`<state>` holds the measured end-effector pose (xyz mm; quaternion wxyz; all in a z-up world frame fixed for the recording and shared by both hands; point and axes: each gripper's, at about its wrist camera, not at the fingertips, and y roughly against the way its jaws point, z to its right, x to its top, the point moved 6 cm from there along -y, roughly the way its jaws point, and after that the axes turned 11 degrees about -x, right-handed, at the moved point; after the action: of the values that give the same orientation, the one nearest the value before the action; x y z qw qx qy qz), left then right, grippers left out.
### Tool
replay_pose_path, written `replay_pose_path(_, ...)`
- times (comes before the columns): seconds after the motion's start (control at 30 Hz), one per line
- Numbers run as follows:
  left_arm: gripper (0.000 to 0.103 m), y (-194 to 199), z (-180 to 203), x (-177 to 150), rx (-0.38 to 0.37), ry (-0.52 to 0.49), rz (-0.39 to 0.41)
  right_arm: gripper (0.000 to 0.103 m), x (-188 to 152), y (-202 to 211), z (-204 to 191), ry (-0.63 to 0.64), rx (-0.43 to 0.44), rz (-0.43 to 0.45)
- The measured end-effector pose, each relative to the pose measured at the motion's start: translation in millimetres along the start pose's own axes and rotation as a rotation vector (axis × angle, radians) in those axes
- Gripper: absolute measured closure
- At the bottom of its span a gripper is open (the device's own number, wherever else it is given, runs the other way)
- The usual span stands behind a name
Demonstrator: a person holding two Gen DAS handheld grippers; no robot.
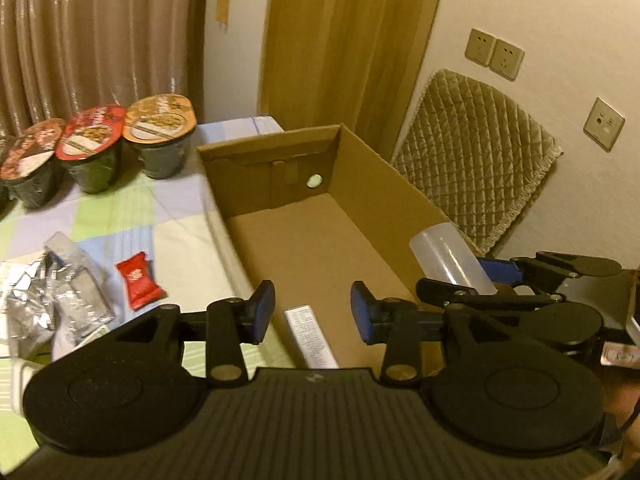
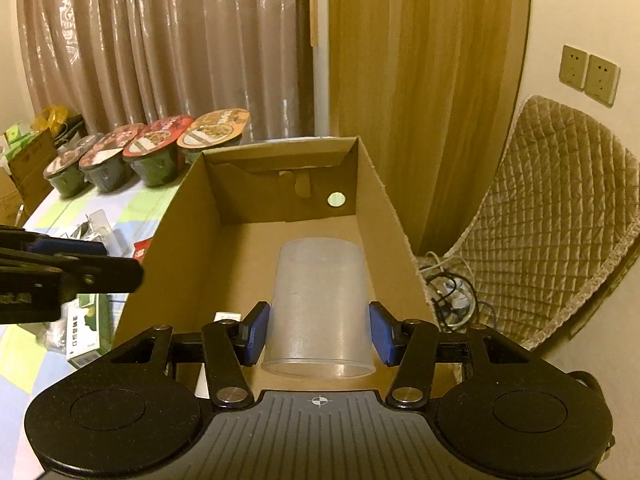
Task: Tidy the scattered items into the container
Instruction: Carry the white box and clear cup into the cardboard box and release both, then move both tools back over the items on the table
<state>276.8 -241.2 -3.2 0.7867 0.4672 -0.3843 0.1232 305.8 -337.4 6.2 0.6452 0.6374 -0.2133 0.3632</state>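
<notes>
Two grippers hover at the near end of the cardboard box (image 2: 192, 216). The right gripper (image 2: 318, 334) has its fingers pressed on a translucent plastic cup (image 2: 318, 304), held on its side above the box floor; lowering it before letting go should stop it rolling. The left gripper (image 1: 312, 312) has its fingers spread wide, holding nothing. Inside the box I see only a small white carton (image 1: 310, 338) at the near wall, though its nearest corner is hidden. Beyond, on the surface (image 1: 132, 216), lie a red sachet (image 1: 138, 280) and foil packets (image 1: 56, 292), and farther back a row of noodle bowls (image 1: 96, 148).
</notes>
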Motion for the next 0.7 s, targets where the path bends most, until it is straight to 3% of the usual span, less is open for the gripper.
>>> replay_pose_path(0.13,0.047,16,-10,-4,0.026,0.011,0.031,0.047,5,0,-10,0.011,0.042,0.018)
replay_pose_path(0.23,0.035,26,-21,-10,0.05,0.025,0.041,0.029,9,3,-14,0.01,0.059,0.043)
replay_pose_path(0.5,0.022,60,-44,-46,0.12,0.04,0.054,0.029,4,26,-21,-0.014,0.063,0.053)
replay_pose_path(0.7,0.011,94,-71,-88,0.178,0.115,0.044,0.029,-9,59,-46,-0.023,0.106,0.084)
